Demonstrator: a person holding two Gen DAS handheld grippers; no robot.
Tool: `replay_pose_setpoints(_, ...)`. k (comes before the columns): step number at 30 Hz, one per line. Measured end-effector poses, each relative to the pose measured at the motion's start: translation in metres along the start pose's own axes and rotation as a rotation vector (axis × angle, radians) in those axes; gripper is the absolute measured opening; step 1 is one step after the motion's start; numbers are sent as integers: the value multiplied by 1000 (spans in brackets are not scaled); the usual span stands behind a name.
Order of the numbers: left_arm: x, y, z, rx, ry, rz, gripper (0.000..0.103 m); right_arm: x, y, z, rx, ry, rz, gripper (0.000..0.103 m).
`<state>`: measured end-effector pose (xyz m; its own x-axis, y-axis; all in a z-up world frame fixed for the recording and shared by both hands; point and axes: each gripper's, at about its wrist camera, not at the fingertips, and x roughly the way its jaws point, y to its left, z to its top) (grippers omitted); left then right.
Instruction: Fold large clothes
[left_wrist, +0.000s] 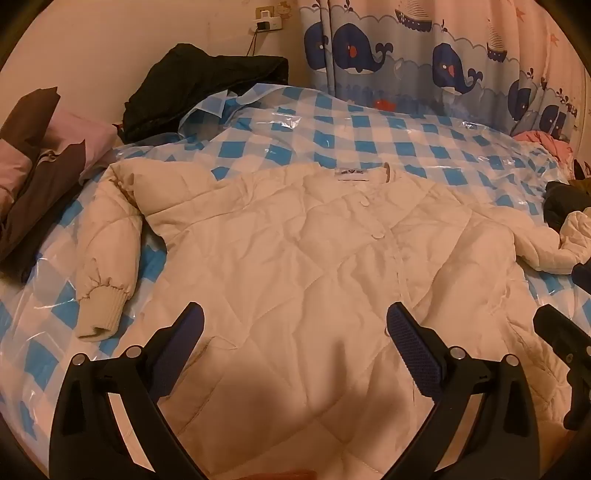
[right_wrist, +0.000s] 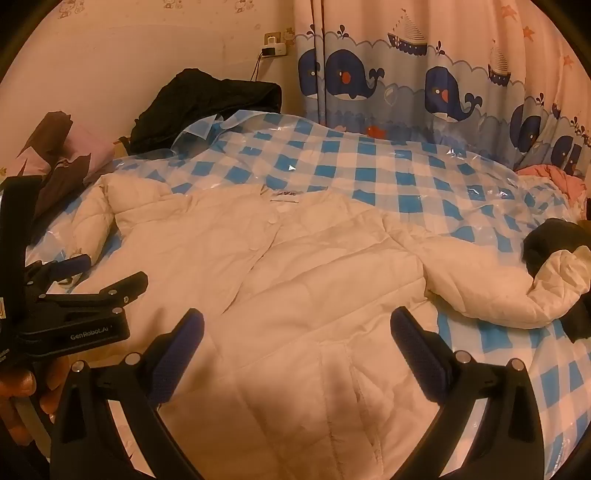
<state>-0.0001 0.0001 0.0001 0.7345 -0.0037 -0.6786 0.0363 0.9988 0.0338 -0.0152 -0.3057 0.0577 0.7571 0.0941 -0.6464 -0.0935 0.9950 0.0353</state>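
Note:
A white quilted jacket (left_wrist: 295, 240) (right_wrist: 295, 266) lies front-up and buttoned on the bed, collar label toward the far side. Its left sleeve (left_wrist: 107, 258) bends down along the body and ends in a ribbed cuff. The right sleeve (right_wrist: 480, 280) stretches out to the right. My left gripper (left_wrist: 295, 332) hovers open over the jacket's lower front, with nothing between its blue pads. My right gripper (right_wrist: 299, 332) is also open and empty, above the hem near a pocket. In the right wrist view the left gripper (right_wrist: 110, 271) shows at the left, held by a hand (right_wrist: 18, 391).
The bed carries a blue-and-white checked cover (left_wrist: 369, 140) under clear plastic. A black garment (left_wrist: 207, 85) lies at the back left, with pink and brown pillows (left_wrist: 44, 155) on the left. Dark and pink clothes (right_wrist: 546, 240) pile at the right. A whale curtain (left_wrist: 443, 55) hangs behind.

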Motion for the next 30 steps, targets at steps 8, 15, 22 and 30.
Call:
replay_pose_setpoints(8, 0, 0, 0, 2, -1, 3, 95, 0, 0, -1, 3, -2, -2, 97)
replay_pose_setpoints(15, 0, 0, 0, 1, 2, 2, 95, 0, 2, -1, 1, -2, -3, 97)
replay_pose_setpoints(22, 0, 0, 0, 2, 5, 1, 95, -1, 6, -1, -2, 2, -21, 97)
replay_pose_setpoints(30, 7, 3, -5, -3, 16, -2, 95, 0, -1, -1, -4, 4, -34, 97)
